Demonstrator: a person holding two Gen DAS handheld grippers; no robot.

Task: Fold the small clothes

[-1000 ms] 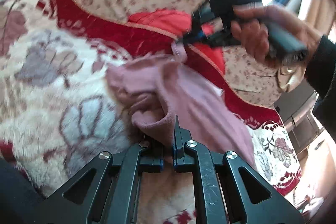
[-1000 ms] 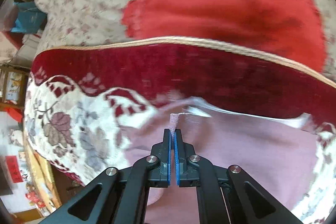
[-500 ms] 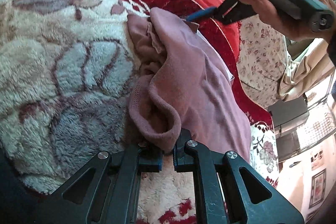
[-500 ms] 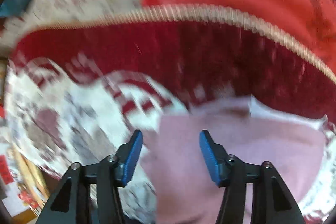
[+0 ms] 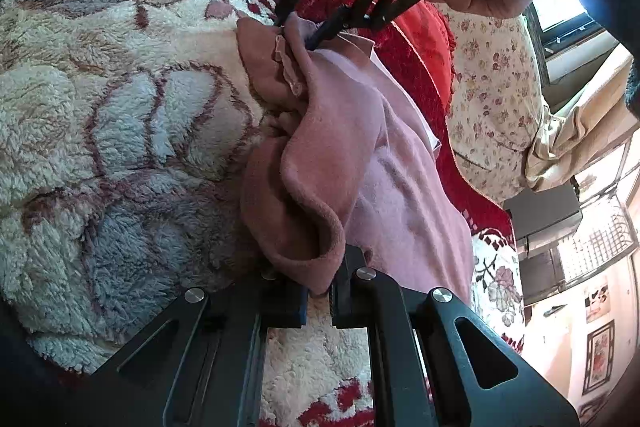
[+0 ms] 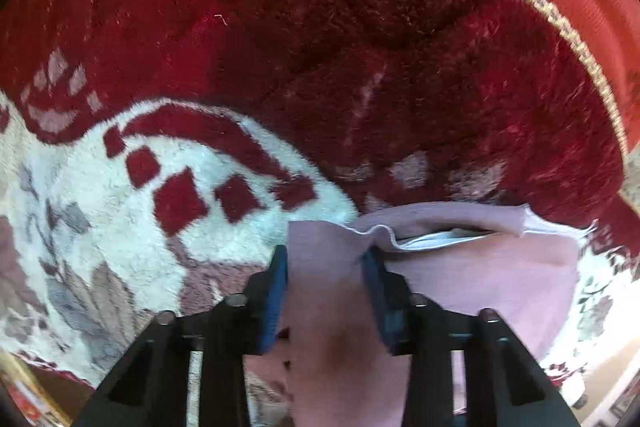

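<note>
A small pink garment [image 5: 384,171] lies bunched on a plush floral blanket [image 5: 120,107]. My left gripper [image 5: 318,291] is shut on a rolled edge of the garment at its near end. My right gripper [image 5: 300,31], held in a hand, is open at the garment's far corner, its blue pads on either side of a fold. In the right wrist view the right gripper [image 6: 326,287] is open with the pink garment [image 6: 500,263] between its pads [image 6: 278,279]. A white label shows inside the garment's opening.
The blanket's dark red border [image 6: 360,67] with a braided trim runs behind the garment. A red cushion [image 5: 424,39] and a floral sheet [image 5: 492,99] lie beyond it. A window and furniture stand at the right.
My right gripper was shut on the garment's corner, then opened, and now straddles the fabric at the far corner, lower and closer. My left gripper keeps its hold.
</note>
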